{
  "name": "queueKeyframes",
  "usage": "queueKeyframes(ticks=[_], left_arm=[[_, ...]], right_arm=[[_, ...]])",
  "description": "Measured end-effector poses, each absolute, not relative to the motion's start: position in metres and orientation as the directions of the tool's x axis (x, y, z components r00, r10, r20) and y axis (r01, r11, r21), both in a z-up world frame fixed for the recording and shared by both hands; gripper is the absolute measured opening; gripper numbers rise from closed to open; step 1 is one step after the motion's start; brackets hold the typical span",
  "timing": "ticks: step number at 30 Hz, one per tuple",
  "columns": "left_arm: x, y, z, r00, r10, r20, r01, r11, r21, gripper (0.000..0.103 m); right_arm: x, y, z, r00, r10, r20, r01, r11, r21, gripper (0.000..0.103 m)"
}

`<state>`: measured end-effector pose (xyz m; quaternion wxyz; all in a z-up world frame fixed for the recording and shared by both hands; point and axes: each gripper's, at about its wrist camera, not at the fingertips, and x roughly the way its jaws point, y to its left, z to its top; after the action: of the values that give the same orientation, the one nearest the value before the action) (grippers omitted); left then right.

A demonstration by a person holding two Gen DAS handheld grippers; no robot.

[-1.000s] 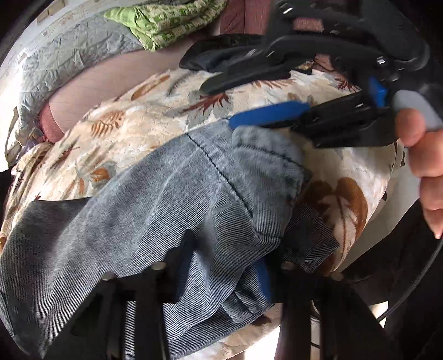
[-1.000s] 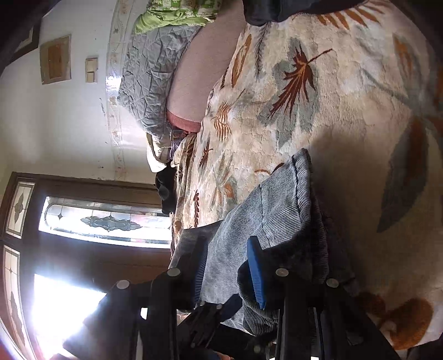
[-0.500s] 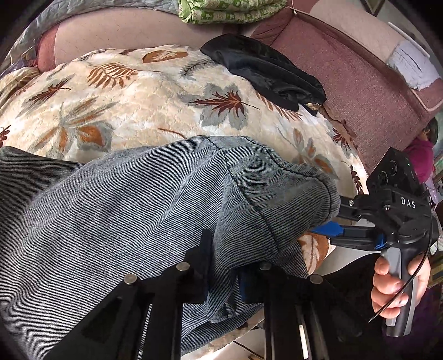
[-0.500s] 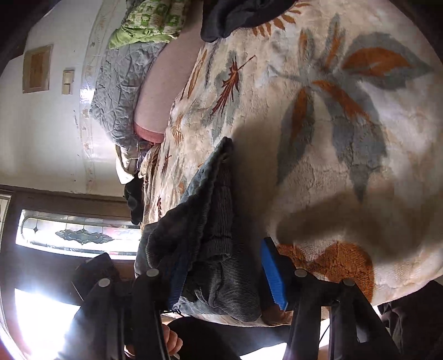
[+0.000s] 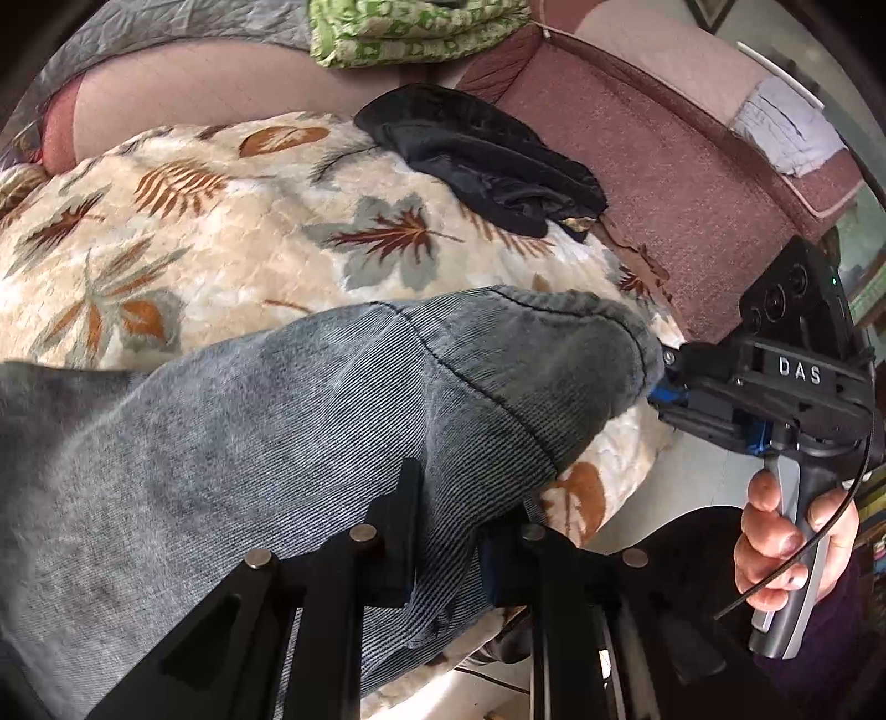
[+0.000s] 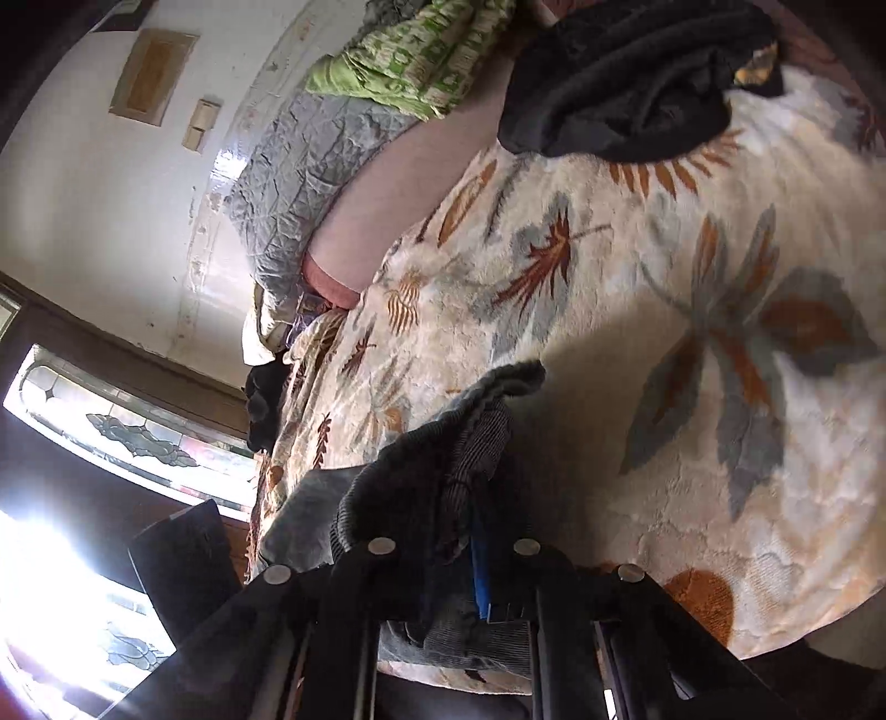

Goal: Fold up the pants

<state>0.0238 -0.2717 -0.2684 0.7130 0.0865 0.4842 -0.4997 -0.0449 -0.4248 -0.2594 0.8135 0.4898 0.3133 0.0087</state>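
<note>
Grey-blue denim pants (image 5: 288, 421) lie across a leaf-patterned blanket (image 5: 221, 232) on a bed. My left gripper (image 5: 443, 548) is shut on the pants' near edge, with fabric bunched between its black fingers. My right gripper (image 5: 662, 387) shows at the right of the left wrist view, hand-held, shut on the pants' hem corner. In the right wrist view the right gripper (image 6: 443, 565) pinches a raised bunch of denim (image 6: 443, 459) above the blanket (image 6: 692, 332).
A black garment (image 5: 487, 160) lies on the blanket's far side, also in the right wrist view (image 6: 626, 72). A green patterned folded cloth (image 5: 410, 27) and a grey quilt (image 6: 310, 171) lie at the back. A maroon sofa (image 5: 664, 194) stands right. The bed edge is near.
The right gripper closed from open onto the pants' hem corner and lifted it. The left gripper stayed shut on the pants as the denim stretched out between the two.
</note>
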Motion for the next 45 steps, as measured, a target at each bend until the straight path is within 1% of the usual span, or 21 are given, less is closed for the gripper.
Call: queueKeyframes(ticks=[6,7,9,12,13,15,16,17,18,19,20,22,24,25,26,27,29,34,38,42,45], left_arm=[[0.003,-0.300,-0.250,-0.021,-0.666,-0.746,0.834,0.399,-0.380,0.023],[0.002,-0.302,-0.252,-0.016,-0.660,-0.752,0.838,0.401,-0.370,0.023],[0.000,-0.307,-0.262,-0.021,-0.643,-0.765,0.840,0.404,-0.363,0.023],[-0.009,-0.311,-0.280,-0.067,-0.622,-0.780,0.828,0.402,-0.392,0.022],[-0.013,-0.312,-0.284,-0.068,-0.615,-0.785,0.834,0.397,-0.383,0.023],[-0.015,-0.308,-0.288,-0.068,-0.624,-0.778,0.831,0.396,-0.391,0.023],[-0.012,-0.305,-0.288,-0.075,-0.632,-0.771,0.821,0.399,-0.408,0.023],[-0.009,-0.304,-0.288,-0.085,-0.641,-0.763,0.808,0.403,-0.429,0.023],[-0.005,-0.303,-0.287,-0.098,-0.651,-0.753,0.795,0.404,-0.453,0.022],[-0.001,-0.302,-0.285,-0.105,-0.658,-0.746,0.786,0.405,-0.468,0.022],[0.000,-0.301,-0.283,-0.105,-0.662,-0.742,0.783,0.405,-0.472,0.023],[0.003,-0.300,-0.277,-0.099,-0.668,-0.738,0.782,0.407,-0.473,0.023],[0.005,-0.297,-0.274,-0.097,-0.673,-0.733,0.778,0.409,-0.478,0.023],[0.007,-0.295,-0.272,-0.094,-0.677,-0.730,0.774,0.411,-0.481,0.022],[0.009,-0.293,-0.271,-0.091,-0.679,-0.729,0.770,0.416,-0.484,0.022],[0.012,-0.292,-0.270,-0.088,-0.680,-0.728,0.767,0.420,-0.485,0.022],[0.016,-0.290,-0.268,-0.078,-0.681,-0.728,0.763,0.429,-0.483,0.022],[0.016,-0.295,-0.270,-0.083,-0.672,-0.736,0.763,0.432,-0.481,0.022],[0.002,-0.306,-0.280,-0.125,-0.661,-0.740,0.770,0.406,-0.492,0.022],[-0.013,-0.315,-0.299,-0.150,-0.616,-0.773,0.782,0.405,-0.474,0.022],[-0.016,-0.308,-0.307,-0.183,-0.608,-0.773,0.767,0.404,-0.499,0.022]], right_arm=[[-0.064,-0.474,-0.237,0.808,0.165,-0.565,0.382,0.584,0.716,0.008],[-0.068,-0.486,-0.236,0.804,0.119,-0.582,0.410,0.597,0.689,0.000],[-0.074,-0.512,-0.237,0.792,0.034,-0.610,0.466,0.612,0.639,0.000],[-0.080,-0.550,-0.254,0.746,-0.021,-0.666,0.571,0.535,0.623,0.001],[-0.083,-0.558,-0.260,0.732,0.009,-0.682,0.587,0.499,0.637,0.004],[-0.085,-0.563,-0.275,0.762,0.191,-0.619,0.512,0.408,0.756,0.005],[-0.085,-0.556,-0.278,0.767,0.244,-0.593,0.477,0.400,0.782,0.009],[-0.084,-0.545,-0.278,0.757,0.266,-0.597,0.460,0.432,0.776,0.027],[-0.081,-0.531,-0.280,0.741,0.277,-0.612,0.454,0.465,0.760,0.041],[-0.078,-0.519,-0.283,0.730,0.299,-0.614,0.445,0.474,0.760,0.069],[-0.075,-0.508,-0.289,0.728,0.334,-0.598,0.430,0.457,0.779,0.076],[-0.070,-0.490,-0.302,0.729,0.373,-0.574,0.429,0.405,0.807,0.076],[-0.064,-0.481,-0.316,0.723,0.368,-0.584,0.456,0.380,0.805,0.070],[-0.059,-0.479,-0.324,0.726,0.389,-0.567,0.452,0.352,0.820,0.051],[-0.056,-0.478,-0.331,0.735,0.416,-0.535,0.438,0.311,0.843,0.025],[-0.053,-0.478,-0.335,0.750,0.422,-0.509,0.426,0.280,0.860,0.017],[-0.051,-0.480,-0.327,0.774,0.382,-0.504,0.409,0.306,0.860,0.011],[-0.046,-0.496,-0.284,0.809,0.279,-0.517,0.373,0.436,0.819,0.009],[-0.026,-0.506,-0.258,0.790,0.204,-0.578,0.377,0.582,0.720,0.009],[-0.002,-0.507,-0.270,0.682,0.178,-0.709,0.436,0.680,0.590,0.012],[-0.018,-0.519,-0.277,0.678,0.120,-0.726,0.510,0.634,0.581,0.012]])
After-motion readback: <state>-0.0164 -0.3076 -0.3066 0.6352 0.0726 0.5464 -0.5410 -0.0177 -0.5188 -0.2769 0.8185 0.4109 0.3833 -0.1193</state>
